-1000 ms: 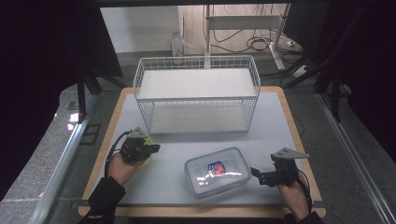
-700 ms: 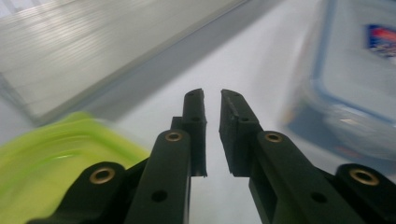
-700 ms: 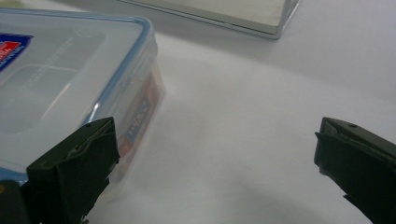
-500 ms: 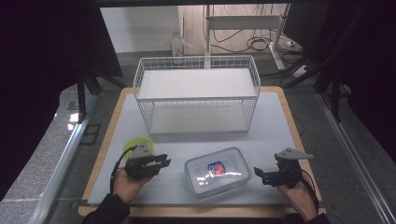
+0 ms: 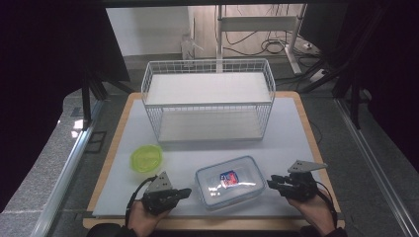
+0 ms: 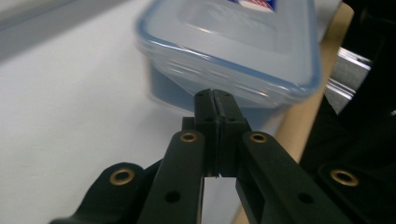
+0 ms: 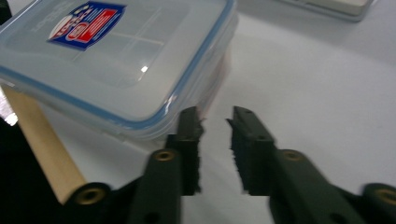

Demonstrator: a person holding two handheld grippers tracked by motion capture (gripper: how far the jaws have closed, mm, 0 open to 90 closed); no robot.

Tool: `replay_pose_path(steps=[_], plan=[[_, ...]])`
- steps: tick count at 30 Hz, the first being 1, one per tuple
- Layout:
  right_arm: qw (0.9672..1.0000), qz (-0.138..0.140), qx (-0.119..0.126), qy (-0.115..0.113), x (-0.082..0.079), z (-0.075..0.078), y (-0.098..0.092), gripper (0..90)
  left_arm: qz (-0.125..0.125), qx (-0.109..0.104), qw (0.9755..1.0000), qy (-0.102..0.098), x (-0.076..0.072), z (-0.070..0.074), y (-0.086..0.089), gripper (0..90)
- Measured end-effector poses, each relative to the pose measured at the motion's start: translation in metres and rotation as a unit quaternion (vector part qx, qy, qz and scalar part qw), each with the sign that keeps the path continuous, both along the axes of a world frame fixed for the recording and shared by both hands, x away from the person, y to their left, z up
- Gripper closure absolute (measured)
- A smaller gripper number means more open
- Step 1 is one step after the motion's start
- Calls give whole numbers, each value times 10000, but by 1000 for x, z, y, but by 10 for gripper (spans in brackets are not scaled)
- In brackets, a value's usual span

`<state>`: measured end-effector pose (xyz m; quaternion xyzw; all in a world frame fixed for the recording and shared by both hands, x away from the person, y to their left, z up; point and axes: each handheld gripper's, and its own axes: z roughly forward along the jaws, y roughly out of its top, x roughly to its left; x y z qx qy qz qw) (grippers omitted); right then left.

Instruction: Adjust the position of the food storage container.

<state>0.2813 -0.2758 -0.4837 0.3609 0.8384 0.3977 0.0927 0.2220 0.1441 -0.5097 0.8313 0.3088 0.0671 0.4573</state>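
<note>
the clear plastic food container, blue-rimmed lid on and a red-and-blue label on top, sits near the front edge of the white desk mat, between the two grippers. the left gripper lies just beside its left end, jaws pressed fully together on nothing, tips almost at the box wall. the right gripper sits at its right end; its jaws have just been closing and stand a narrow gap apart, nothing between them. a lime-green bowl rests toward the mat's left edge, and a white wire shelf rack stands at the back.
</note>
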Motion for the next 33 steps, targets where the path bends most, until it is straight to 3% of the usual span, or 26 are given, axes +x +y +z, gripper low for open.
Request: replay_pose_path(steps=[1, 3, 10, 15, 21, 26, 33], plan=[[9999, 109, -57, 72, 0, -1, 2, 814, -91, 46, 9999, 64, -4, -3, -6, 899], [9996, 220, -148, 132, -1, -3, 4, 846, -149, 146, 9997, 121, -8, -6, -12, 898], [9989, 378, -258, 116, -3, -4, 9, 881, -317, 117, 9990, 301, -14, -12, -25, 885], [9988, 418, -176, 162, -3, -5, 10, 900, -208, 254, 9992, 241, -12, -14, -29, 886], [9985, 459, -243, 165, -3, -8, 17, 894, 66, 244, 9993, 286, -7, -15, -25, 890], [9982, 493, -321, 147, -3, -10, 25, 882, 225, 306, 9987, 334, 3, -15, -18, 891], [9984, 481, -219, 185, 1, -12, 35, 889, 426, 421, 9975, 373, 21, -16, -9, 895]])
